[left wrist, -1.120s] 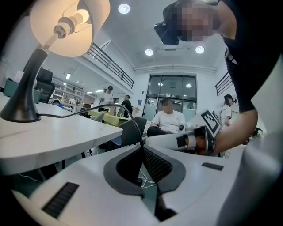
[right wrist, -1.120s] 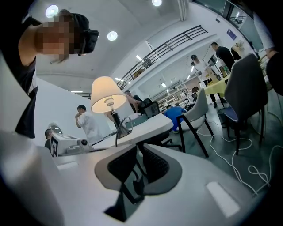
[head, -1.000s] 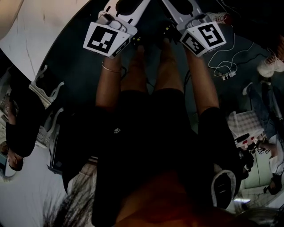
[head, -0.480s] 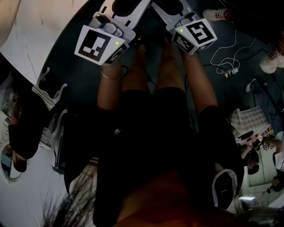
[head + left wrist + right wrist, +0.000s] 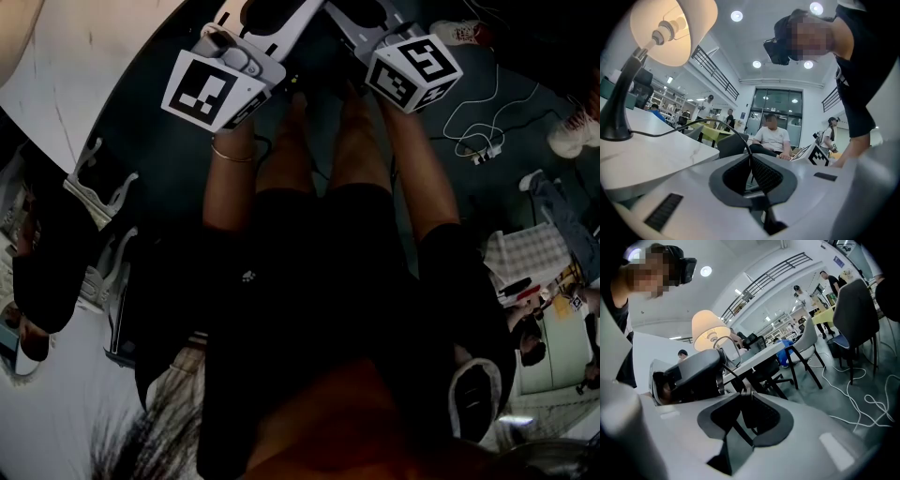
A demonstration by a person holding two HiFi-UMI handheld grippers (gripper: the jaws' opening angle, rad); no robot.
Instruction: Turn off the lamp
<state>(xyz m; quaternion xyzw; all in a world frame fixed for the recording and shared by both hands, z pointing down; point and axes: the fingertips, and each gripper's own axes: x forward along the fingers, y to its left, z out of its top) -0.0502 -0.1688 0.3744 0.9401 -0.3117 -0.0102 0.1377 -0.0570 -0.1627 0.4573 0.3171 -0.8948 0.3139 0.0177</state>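
The left claw (image 5: 750,158) has its jaws pressed together, pinching the thin black cord (image 5: 703,121) right at their tips. The right claw (image 5: 743,393) is likewise closed on the cord. A small dark lump sits at its tips, and I cannot tell what it is. Just left of the right claw is the body of the left claw, and the cord reaches from there to the right claw's tips. From the left claw the cord arcs up and leftward over the white worktop (image 5: 656,154) to the lamp (image 5: 670,28). The lamp stands well beyond the claw and to its left, bulb glowing under the shade. Farther off, straight ahead of the left claw, a person (image 5: 772,136) sits.
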